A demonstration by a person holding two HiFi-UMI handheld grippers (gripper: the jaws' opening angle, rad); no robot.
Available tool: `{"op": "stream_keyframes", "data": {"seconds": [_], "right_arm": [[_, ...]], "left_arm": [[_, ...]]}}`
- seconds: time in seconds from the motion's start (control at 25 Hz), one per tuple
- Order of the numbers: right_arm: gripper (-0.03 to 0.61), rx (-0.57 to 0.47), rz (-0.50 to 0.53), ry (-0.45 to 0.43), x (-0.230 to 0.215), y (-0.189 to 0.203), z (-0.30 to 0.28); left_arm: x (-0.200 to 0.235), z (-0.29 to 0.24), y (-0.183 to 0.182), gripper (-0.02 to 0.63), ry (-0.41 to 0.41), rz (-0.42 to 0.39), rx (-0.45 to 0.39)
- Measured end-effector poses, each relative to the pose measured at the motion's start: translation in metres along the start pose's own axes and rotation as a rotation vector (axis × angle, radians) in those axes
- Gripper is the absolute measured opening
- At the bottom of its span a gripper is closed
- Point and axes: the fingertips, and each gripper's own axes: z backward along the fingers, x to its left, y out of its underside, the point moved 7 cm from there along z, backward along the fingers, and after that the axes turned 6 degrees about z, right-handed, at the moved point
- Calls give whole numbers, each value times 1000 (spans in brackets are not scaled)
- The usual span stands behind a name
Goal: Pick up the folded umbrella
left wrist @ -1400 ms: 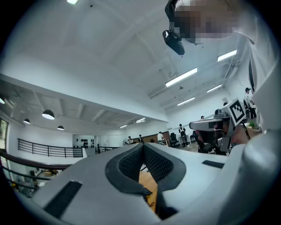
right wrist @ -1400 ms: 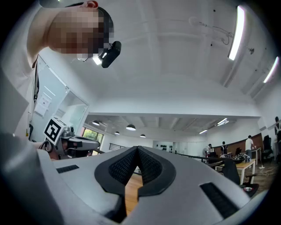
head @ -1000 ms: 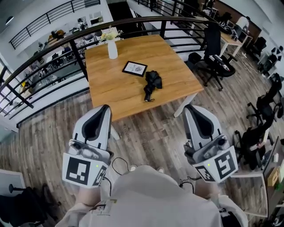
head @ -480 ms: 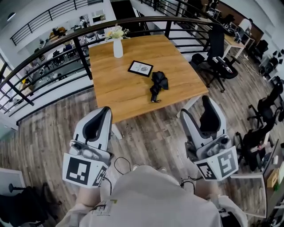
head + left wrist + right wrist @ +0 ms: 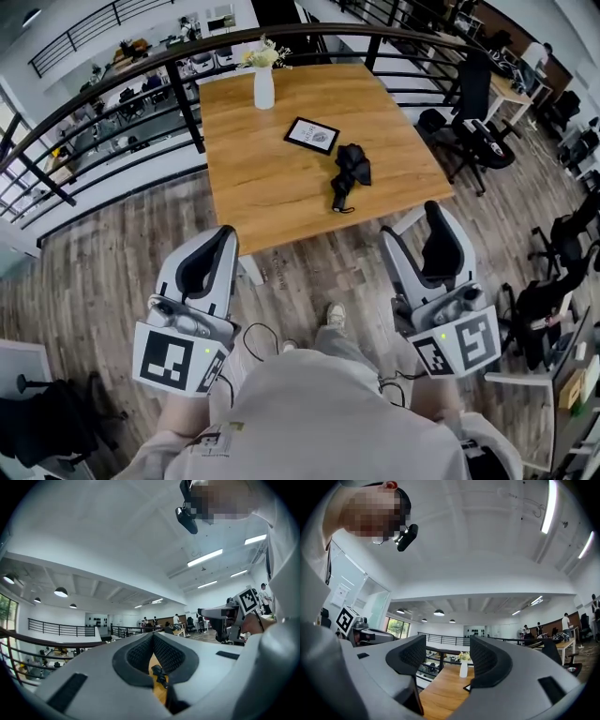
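On the table (image 5: 272, 192), folded umbrella (image 5: 349, 174) — left tongs (image 5: 223, 234) closed, right tongs (image 5: 415, 236) spread

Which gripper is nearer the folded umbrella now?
Right. In the head view, the right gripper is below-right of the folded umbrella; the left gripper is farther off, below-left.

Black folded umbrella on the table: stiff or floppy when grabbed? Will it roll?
Probably soft outside: the umbrella looks loosely bunched at one end, so fabric may squash before a grip reaches the stiff core. Unlikely to roll, since its ruffled folds rest on the table. Likely light, though the narrow end may sag if gripped off-centre.
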Motion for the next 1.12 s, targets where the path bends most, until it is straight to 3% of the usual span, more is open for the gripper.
{"op": "stream_keyframes", "data": {"seconds": [0.28, 0.64, 1.12], "right_arm": [[307, -8, -44, -41, -61, 31, -40], [307, 25, -66, -137, -167, 82, -109], [305, 76, -104, -174, -262, 129, -156]], "left_arm": [[-2, -64, 3, 17, -55, -33, 21], [-18, -185, 16, 17, -119, -50, 73], [-31, -305, 40, 17, -96, -37, 143]]}}
